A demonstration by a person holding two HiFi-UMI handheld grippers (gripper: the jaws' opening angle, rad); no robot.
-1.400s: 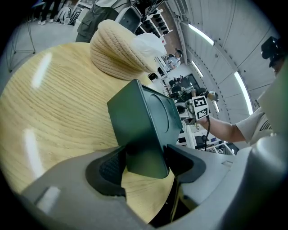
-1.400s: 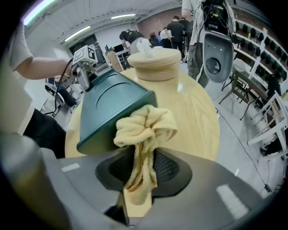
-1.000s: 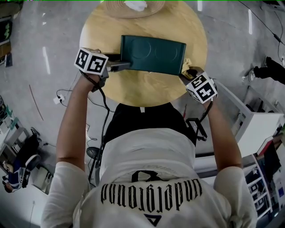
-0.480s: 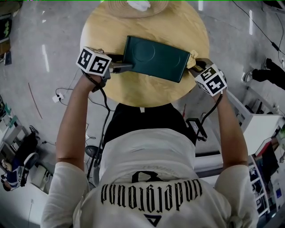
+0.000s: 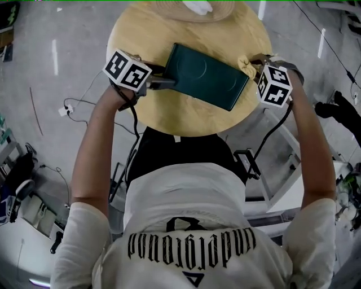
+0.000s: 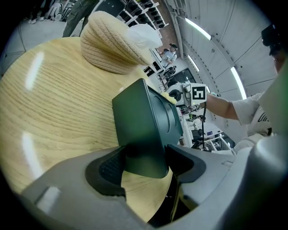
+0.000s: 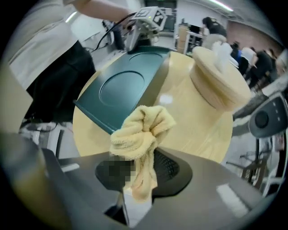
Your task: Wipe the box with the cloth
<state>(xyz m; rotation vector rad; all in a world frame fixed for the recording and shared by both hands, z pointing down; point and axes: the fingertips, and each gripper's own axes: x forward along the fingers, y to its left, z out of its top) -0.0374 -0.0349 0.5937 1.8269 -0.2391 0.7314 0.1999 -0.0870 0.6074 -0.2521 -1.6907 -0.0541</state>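
A dark green flat box (image 5: 206, 76) lies slantwise on the round wooden table (image 5: 169, 107). My left gripper (image 5: 159, 83) is shut on the box's left end; in the left gripper view the box (image 6: 146, 126) sits clamped between the jaws, one corner lifted above the wood. My right gripper (image 5: 254, 65) is shut on a bunched yellow cloth (image 5: 246, 63), which rests by the box's right end. The right gripper view shows the cloth (image 7: 141, 134) pinched between the jaws, with the box (image 7: 123, 85) just beyond it.
A beige knitted hat (image 5: 186, 8) with something white on top sits at the table's far edge, seen as a hat (image 7: 218, 85) right of the box. A white shelf unit (image 5: 293, 169) stands to the right, and cables (image 5: 73, 107) lie on the floor at left.
The box has been turned clockwise, its right end swinging toward me. My right gripper with the cloth has moved away from me along the box's right end, and the left has shifted slightly right.
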